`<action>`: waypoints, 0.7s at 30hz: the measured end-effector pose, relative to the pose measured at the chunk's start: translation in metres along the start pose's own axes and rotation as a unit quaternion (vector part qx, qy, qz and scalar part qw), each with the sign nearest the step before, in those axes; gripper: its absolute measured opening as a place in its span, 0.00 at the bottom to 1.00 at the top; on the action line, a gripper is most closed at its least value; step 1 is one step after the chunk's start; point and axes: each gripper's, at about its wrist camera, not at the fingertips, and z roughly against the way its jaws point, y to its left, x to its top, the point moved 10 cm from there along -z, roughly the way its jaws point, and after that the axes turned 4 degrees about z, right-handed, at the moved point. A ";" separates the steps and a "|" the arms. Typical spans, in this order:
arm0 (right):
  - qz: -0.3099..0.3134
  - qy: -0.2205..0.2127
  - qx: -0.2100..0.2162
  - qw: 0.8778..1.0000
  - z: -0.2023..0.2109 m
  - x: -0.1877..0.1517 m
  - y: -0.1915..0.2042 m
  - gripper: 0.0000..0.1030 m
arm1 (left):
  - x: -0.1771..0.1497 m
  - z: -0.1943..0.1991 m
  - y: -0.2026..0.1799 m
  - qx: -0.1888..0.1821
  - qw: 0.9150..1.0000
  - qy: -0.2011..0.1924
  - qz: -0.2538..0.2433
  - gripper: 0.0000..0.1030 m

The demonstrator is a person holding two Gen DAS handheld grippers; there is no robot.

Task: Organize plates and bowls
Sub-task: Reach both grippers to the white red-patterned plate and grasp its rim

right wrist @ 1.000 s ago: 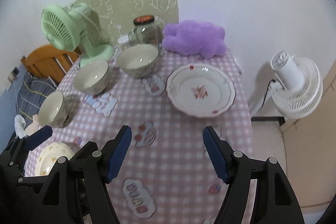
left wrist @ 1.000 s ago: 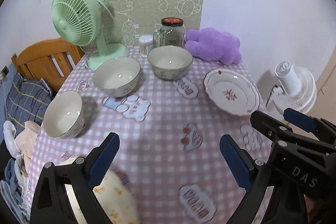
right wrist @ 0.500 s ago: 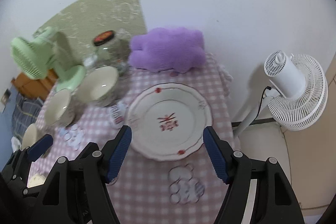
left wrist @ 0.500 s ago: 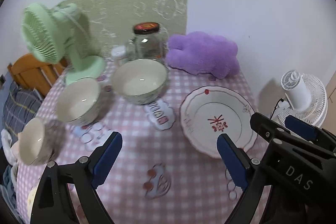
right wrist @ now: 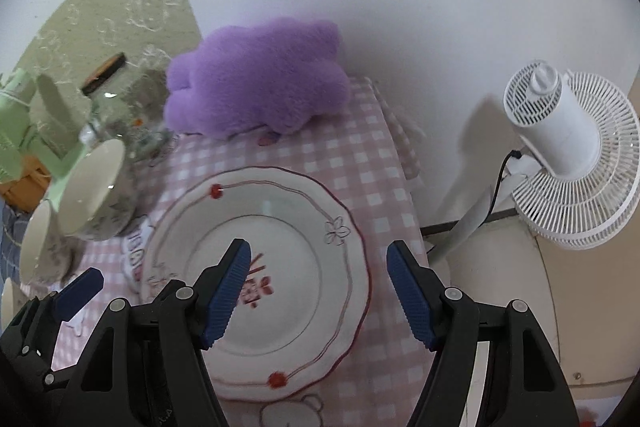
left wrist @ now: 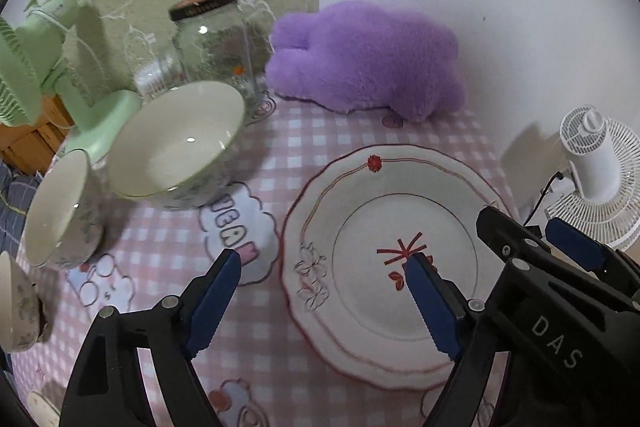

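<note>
A white plate with a red rim line and red flower [left wrist: 372,211] [right wrist: 288,227] lies on the pink checked tablecloth. My left gripper [left wrist: 324,283] is open over the plate's left edge. My right gripper [right wrist: 320,267] is open over the plate's right half, its right finger beyond the rim. A large cream bowl [left wrist: 176,139] [right wrist: 96,187] stands left of the plate. A second bowl [left wrist: 60,207] and part of a third [left wrist: 16,307] stand further left.
A purple plush toy [left wrist: 364,59] lies behind the plate by the wall. A glass jar [left wrist: 212,43] and a green fan [left wrist: 48,67] stand behind the bowls. A white floor fan [right wrist: 568,155] stands beyond the table's right edge [right wrist: 400,163].
Both grippers have moved forward and right, from the near table to over the red-rimmed plate. Both stay open. The dishes have not moved.
</note>
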 end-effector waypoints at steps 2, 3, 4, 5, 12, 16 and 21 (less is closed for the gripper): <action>-0.001 0.005 -0.002 1.000 -0.009 0.000 -0.004 0.71 | 0.000 -0.008 -0.002 0.001 1.000 0.004 -0.002 0.83; -0.002 0.006 -0.003 1.000 -0.012 0.000 -0.005 0.71 | 0.000 -0.011 -0.002 0.000 1.000 0.006 -0.002 0.83; -0.002 0.008 -0.003 1.000 -0.016 -0.001 -0.006 0.71 | 0.000 -0.015 -0.003 -0.001 1.000 0.008 -0.002 0.83; -0.002 0.011 -0.004 1.000 -0.020 -0.001 -0.007 0.71 | -0.001 -0.020 -0.004 -0.003 1.000 0.011 -0.002 0.82; -0.008 0.034 0.008 0.999 -0.039 -0.008 -0.005 0.54 | -0.003 -0.034 -0.007 -0.001 1.000 0.028 -0.007 0.64; -0.005 0.037 -0.006 0.999 -0.039 -0.009 -0.006 0.48 | -0.001 -0.034 -0.005 -0.004 1.000 0.029 -0.004 0.58; 0.022 0.045 -0.015 0.999 -0.033 -0.014 0.001 0.47 | 0.002 -0.031 0.006 -0.020 0.999 0.037 0.025 0.52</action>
